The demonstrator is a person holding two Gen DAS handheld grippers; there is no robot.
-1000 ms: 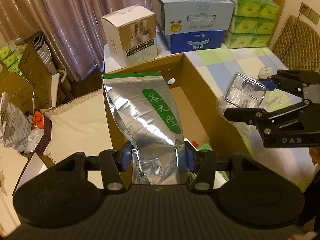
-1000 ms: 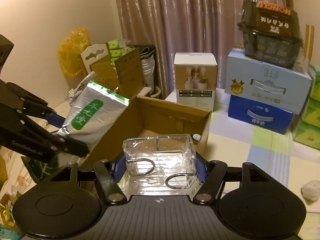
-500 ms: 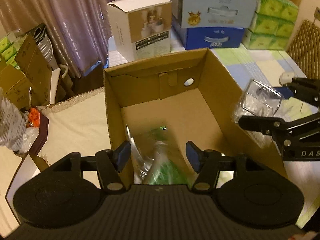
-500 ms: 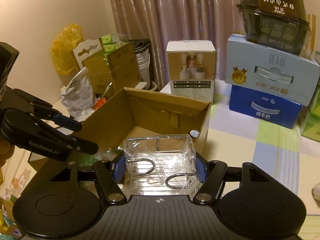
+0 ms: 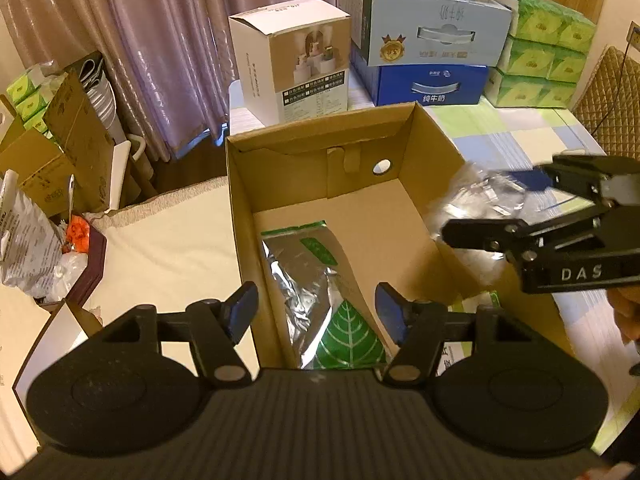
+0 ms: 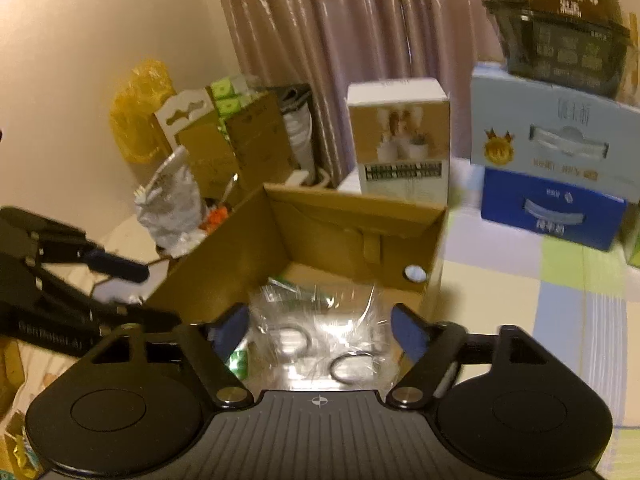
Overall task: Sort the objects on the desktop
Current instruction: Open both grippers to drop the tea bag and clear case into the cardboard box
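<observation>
Left wrist: foil pouch [image 5: 316, 280] inside cardboard box [image 5: 320, 148].

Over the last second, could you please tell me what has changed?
The left gripper let go of the foil bag, which now lies in the carton. The right gripper has opened around the clear pack over the carton. The carton has stayed put.
</observation>
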